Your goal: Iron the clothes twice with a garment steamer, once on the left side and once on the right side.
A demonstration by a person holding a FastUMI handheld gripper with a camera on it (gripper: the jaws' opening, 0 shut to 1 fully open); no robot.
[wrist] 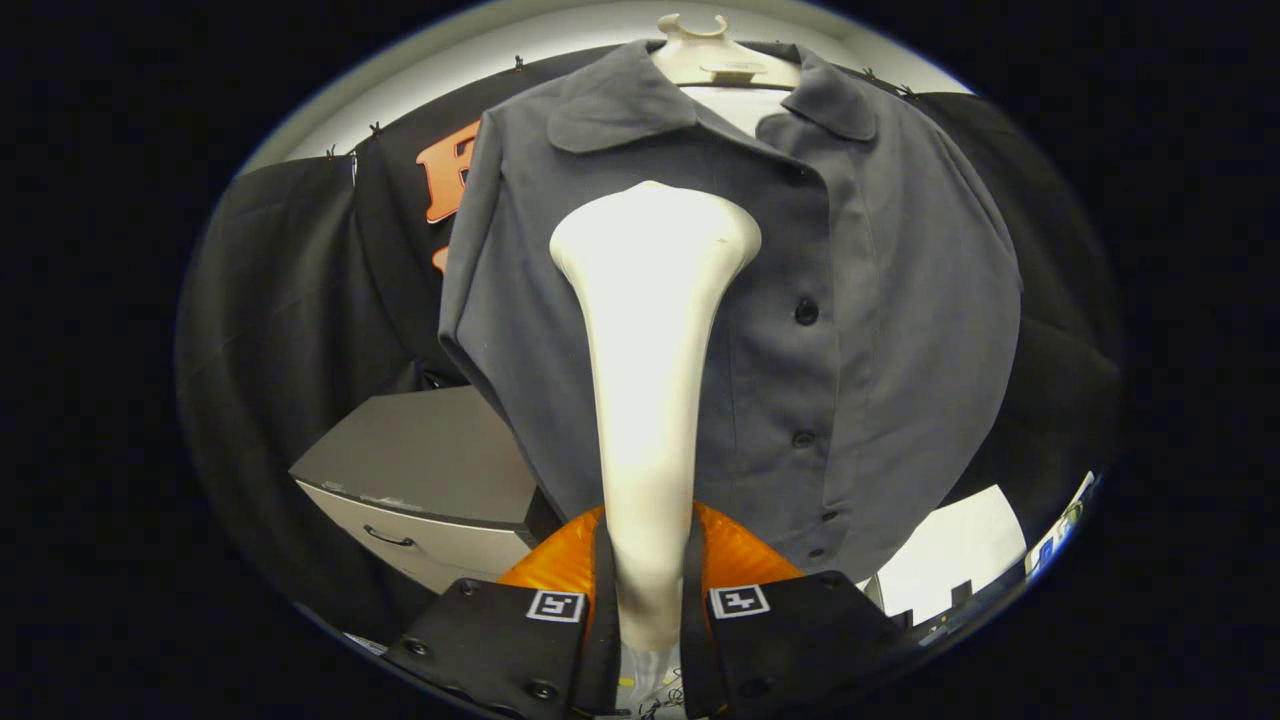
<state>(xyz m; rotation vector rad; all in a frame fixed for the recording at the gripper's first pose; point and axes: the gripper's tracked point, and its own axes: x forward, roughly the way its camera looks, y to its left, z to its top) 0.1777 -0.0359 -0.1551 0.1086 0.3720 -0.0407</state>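
Gripper view had the gripper (650,600) clamped on the white garment steamer (652,350), both fingers pressing its handle, head raised against the hanging grey shirt (880,330), presumably so steam met cloth.

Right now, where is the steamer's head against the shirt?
In the gripper view, the white steamer, held between the tongs, has its head on the grey shirt, beside the button placket and below the collar.

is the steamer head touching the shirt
Cannot tell: in the gripper view the steamer, held in the gripper, overlaps the shirt, hiding any gap.
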